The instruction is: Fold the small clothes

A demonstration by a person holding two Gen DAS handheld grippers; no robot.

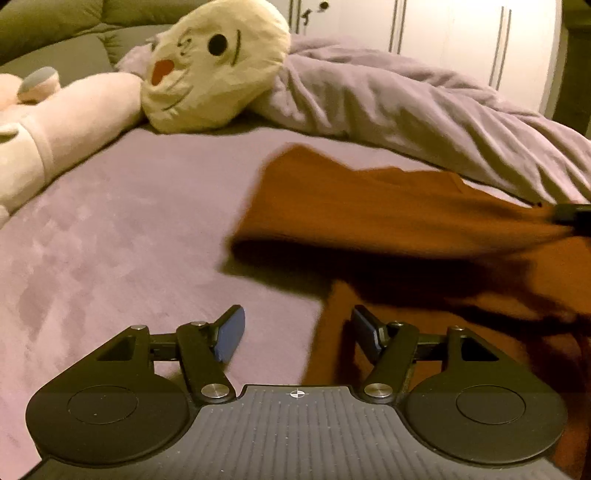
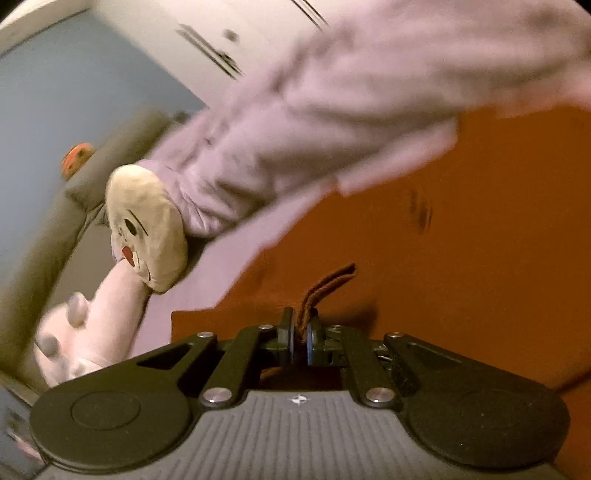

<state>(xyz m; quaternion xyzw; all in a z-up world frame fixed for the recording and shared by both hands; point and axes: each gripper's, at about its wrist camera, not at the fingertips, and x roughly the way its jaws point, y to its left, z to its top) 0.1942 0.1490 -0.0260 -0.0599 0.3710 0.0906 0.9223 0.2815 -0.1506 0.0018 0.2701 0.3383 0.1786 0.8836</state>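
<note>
With our right hand-held gripper point(image 2: 300, 341) pinched shut on a thin edge of the rust-orange knit garment point(image 1: 369, 206) over the mauve bed point(image 1: 129, 229) and our left hand-held gripper point(image 1: 297, 332) gaping empty, we feared slippage.

A cream plush head point(image 1: 214, 66) with a red nose lies at the bed's point(image 1: 122, 229) far edge, touching a pink plush toy point(image 1: 62, 122). A crumpled lilac blanket point(image 1: 406, 110) lies beside it; white wardrobe doors point(image 1: 443, 33) stand behind.
</note>
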